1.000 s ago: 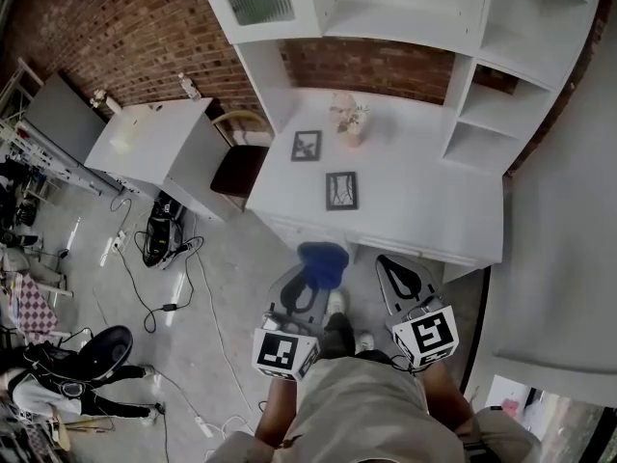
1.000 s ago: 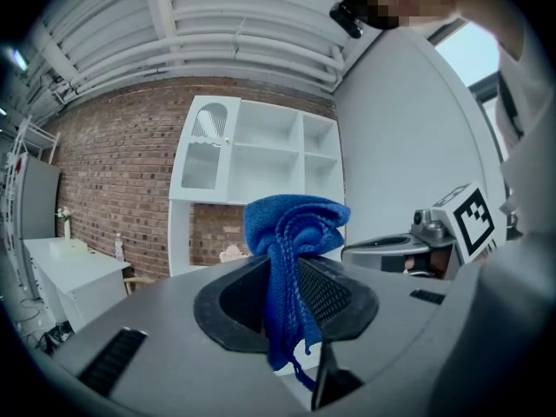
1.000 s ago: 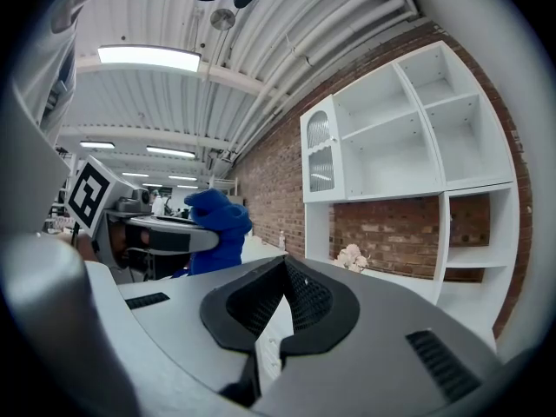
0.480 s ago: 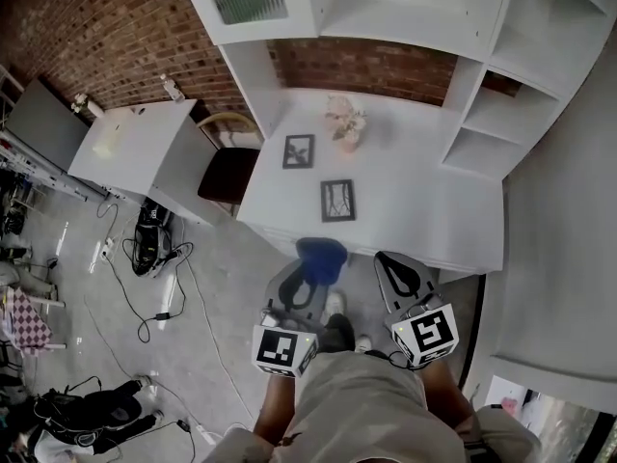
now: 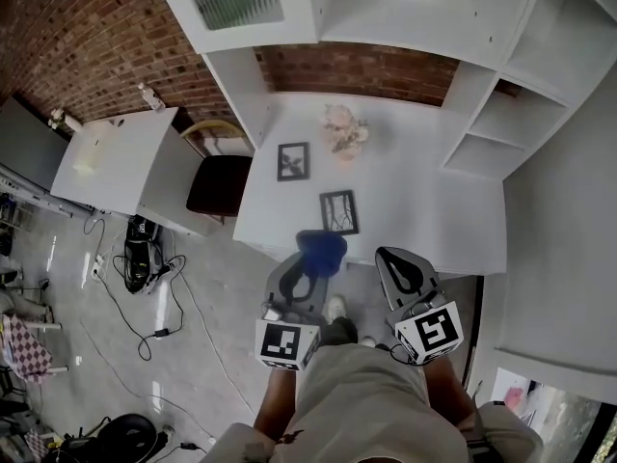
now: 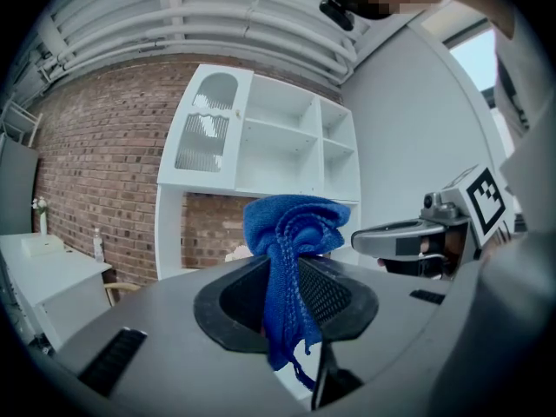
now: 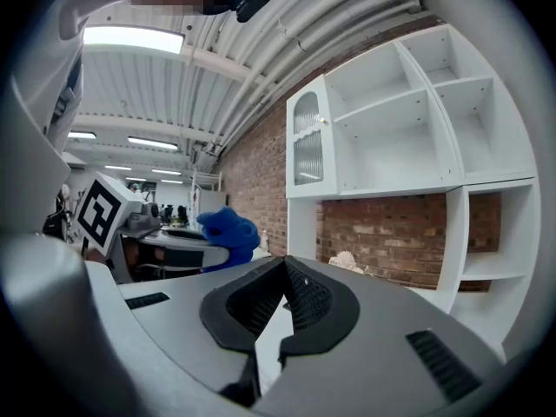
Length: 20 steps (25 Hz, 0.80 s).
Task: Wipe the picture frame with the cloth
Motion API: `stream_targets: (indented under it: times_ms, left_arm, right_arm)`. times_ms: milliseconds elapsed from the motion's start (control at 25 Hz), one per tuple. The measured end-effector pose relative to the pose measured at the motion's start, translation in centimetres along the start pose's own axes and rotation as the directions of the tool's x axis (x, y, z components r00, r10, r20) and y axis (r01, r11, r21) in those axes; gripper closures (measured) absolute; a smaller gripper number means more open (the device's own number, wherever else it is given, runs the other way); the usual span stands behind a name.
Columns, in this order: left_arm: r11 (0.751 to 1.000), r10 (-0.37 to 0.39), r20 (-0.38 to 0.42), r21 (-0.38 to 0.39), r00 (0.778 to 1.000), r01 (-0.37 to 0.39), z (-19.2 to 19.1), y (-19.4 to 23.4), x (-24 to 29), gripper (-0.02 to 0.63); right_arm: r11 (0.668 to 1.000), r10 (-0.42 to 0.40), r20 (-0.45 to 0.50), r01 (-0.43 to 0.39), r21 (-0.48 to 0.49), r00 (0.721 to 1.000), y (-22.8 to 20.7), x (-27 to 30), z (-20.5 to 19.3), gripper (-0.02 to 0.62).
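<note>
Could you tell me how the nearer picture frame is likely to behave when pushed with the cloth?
The nearer picture frame looks thin, so it is probably light. On the smooth white desk it may slide under the cloth rather than resist. If it stands propped, which I cannot tell, it could tip.

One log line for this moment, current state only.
left tongs: shut on cloth | right tongs: shut, empty | near frame, far frame: on desk, untouched | wipe: not begun
</note>
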<state>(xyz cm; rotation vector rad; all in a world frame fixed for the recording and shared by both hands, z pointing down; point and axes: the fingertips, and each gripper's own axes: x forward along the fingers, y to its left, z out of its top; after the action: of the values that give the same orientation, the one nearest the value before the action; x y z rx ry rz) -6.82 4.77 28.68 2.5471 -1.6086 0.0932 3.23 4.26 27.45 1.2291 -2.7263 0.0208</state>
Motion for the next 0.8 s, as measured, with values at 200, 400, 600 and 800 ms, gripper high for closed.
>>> stream_targets:
  times_ms: [200, 400, 600, 800]
  left_arm:
    - [1.000, -0.030, -0.005, 0.006, 1.000, 0.030, -0.3, 2.1, 1.9, 0.508]
    - [0.997, -0.079, -0.031, -0.013, 0.996, 0.078, -1.3, 3.6, 3.5, 0.508]
    - [0.994, -0.106, -0.048, -0.023, 0.993, 0.105, -2.5, 5.1, 5.0, 0.508]
    - [0.991, -0.133, -0.036, -0.035, 0.991, 0.131, -3.3, 5.9, 6.3, 0.508]
  right_arm:
    - [0.999, -0.041, -0.010, 0.041, 0.001, 0.999, -0.9, 2.0, 0.2, 0.598]
    - [0.997, -0.082, -0.031, 0.082, 0.002, 0.996, -1.8, 3.9, -0.5, 0.598]
    - [0.993, -0.112, -0.050, 0.113, 0.012, 0.992, -2.5, 5.6, -1.5, 0.598]
    - [0.990, -0.138, -0.057, 0.140, 0.023, 0.989, -3.0, 7.0, -2.0, 0.598]
